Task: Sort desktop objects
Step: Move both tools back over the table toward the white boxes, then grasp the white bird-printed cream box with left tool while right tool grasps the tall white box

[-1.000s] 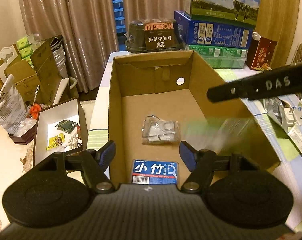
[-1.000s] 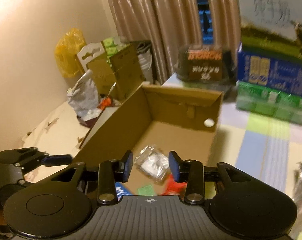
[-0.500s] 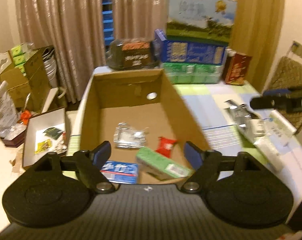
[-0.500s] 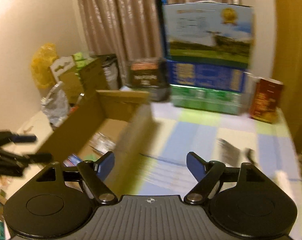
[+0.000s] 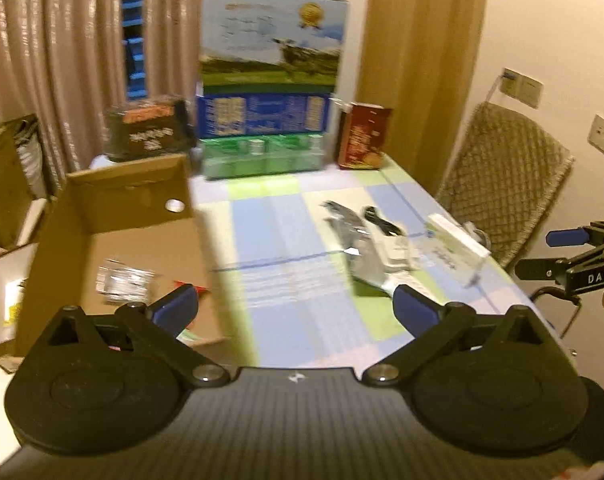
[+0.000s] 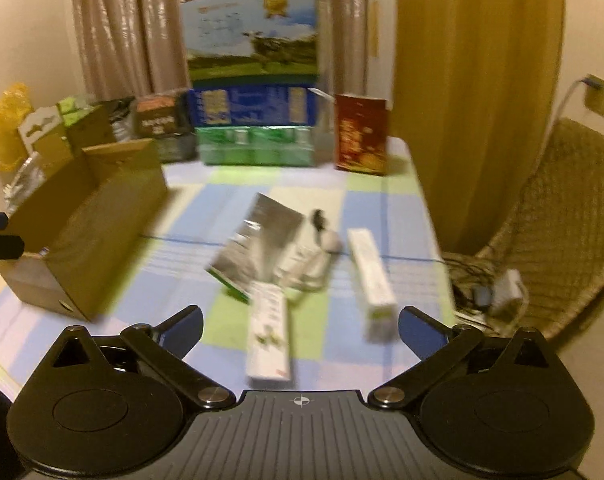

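An open cardboard box (image 5: 113, 200) stands on the left of the table, also in the right wrist view (image 6: 93, 216); a silver packet (image 5: 123, 284) lies inside it. Loose items lie on the checked tablecloth: a silver pouch (image 6: 257, 240), two long white boxes (image 6: 269, 340) (image 6: 372, 276) and a small white bundle (image 6: 318, 256). They show in the left wrist view too, around the pouch (image 5: 362, 256). My left gripper (image 5: 295, 308) is open and empty above the table's front. My right gripper (image 6: 299, 330) is open and empty just before the white boxes; it also shows at the far right (image 5: 574, 256).
Stacked milk cartons (image 6: 253, 80), a red box (image 6: 360, 132) and a dark box (image 6: 157, 124) line the table's back. A wicker chair (image 6: 562, 232) stands at the right. Bags and boxes (image 5: 9, 168) sit on the floor at the left.
Both grippers swung right, away from the cardboard box toward the loose items on the tablecloth. The right gripper opened wide; green and red items now lie in the box.
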